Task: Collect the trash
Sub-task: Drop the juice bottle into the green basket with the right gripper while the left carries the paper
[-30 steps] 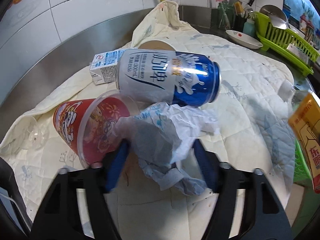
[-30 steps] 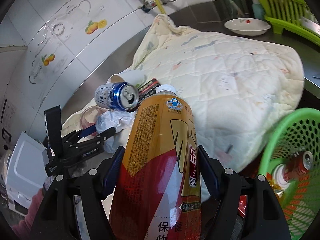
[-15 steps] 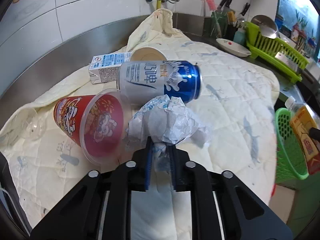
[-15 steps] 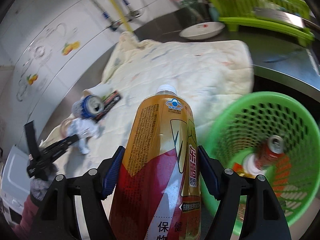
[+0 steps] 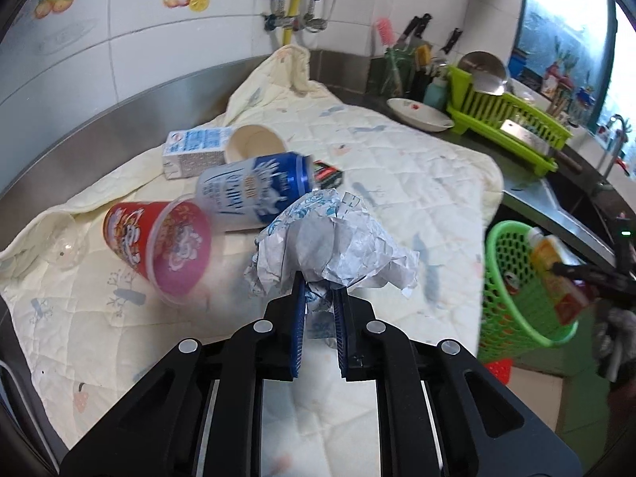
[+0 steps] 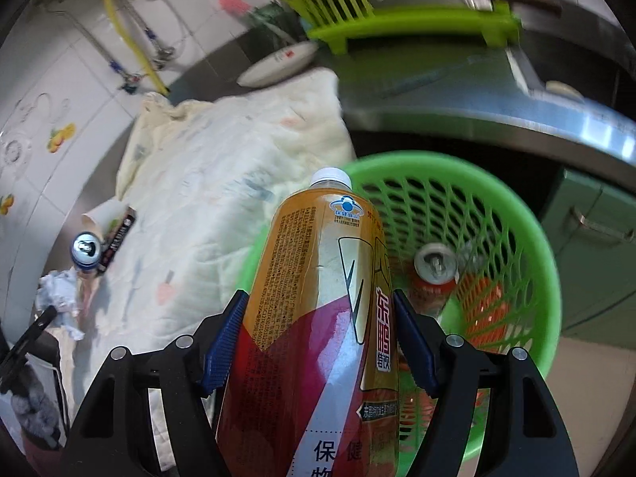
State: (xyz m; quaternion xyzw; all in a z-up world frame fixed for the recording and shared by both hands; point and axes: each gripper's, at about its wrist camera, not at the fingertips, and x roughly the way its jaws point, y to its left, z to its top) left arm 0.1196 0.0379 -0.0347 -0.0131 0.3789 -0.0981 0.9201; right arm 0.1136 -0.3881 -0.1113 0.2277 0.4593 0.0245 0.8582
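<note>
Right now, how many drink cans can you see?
2. A blue and white can lies on the quilt; a red can sits in the green basket. More may be hidden.

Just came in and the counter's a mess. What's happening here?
A person is clearing trash with two handheld grippers. The left gripper is shut on a crumpled paper wad above the quilted cloth. The right gripper holds an orange drink bottle over the green basket, which already contains a red can. A blue-and-white can, red cup, milk carton and paper cup remain on the cloth.
</note>
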